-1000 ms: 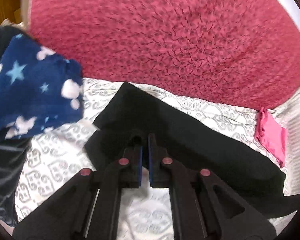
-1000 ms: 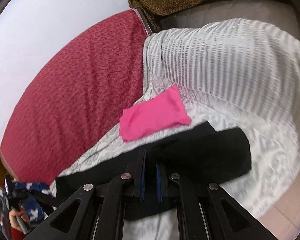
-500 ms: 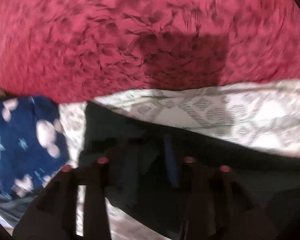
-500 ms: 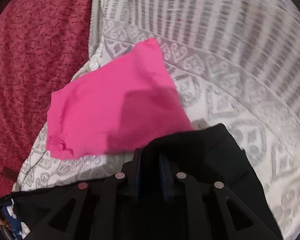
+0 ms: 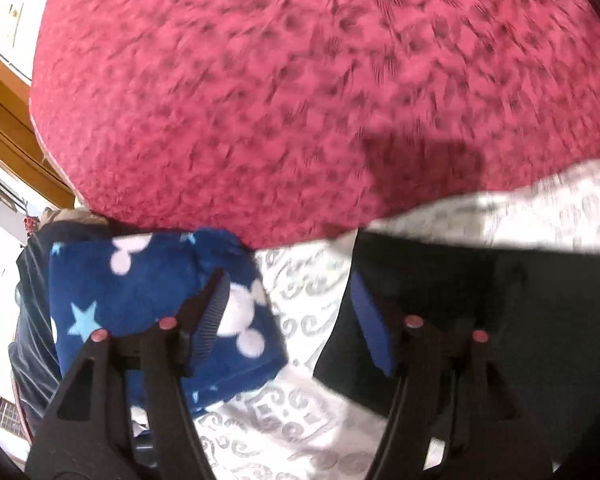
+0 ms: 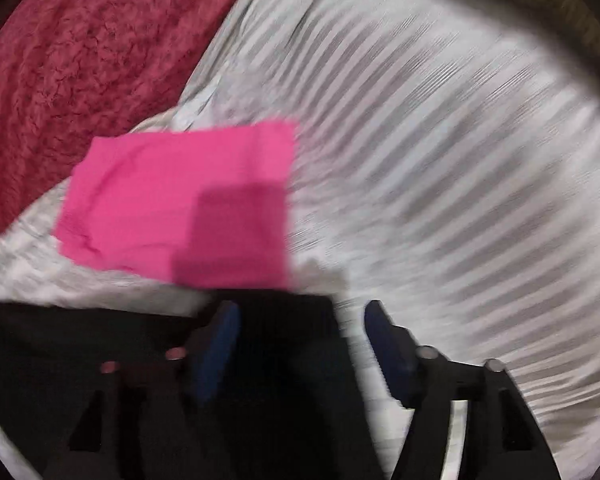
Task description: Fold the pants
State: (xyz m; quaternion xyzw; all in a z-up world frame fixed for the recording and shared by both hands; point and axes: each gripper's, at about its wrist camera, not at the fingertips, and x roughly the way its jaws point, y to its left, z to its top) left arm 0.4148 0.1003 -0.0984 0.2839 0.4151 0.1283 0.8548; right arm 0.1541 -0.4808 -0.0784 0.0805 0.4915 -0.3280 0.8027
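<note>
The black pants [image 5: 480, 300] lie in a long folded strip on the white patterned bedsheet [image 5: 300, 420]. My left gripper [image 5: 288, 304] hovers at their left end with its jaws opening. Only sheet shows in the gap, and the pants' edge lies under the right-hand finger [image 5: 368, 320]. In the right wrist view the other end of the pants [image 6: 80, 340] lies between the fingers of my right gripper [image 6: 300, 332]. Its jaws are opening and the blue pads [image 6: 216, 344] stand clear of the cloth.
A folded blue fleece [image 5: 140, 292] with white shapes and stars lies left of the pants, under my left finger. A large red blanket [image 5: 300, 100] fills the far side. A folded pink cloth [image 6: 180, 200] lies just beyond the pants' right end, beside a white striped cover [image 6: 440, 160].
Both grippers were shut on the ends of the pants; they have come down to the bed and opened, letting the cloth go. The left view has swung toward the blue fleece.
</note>
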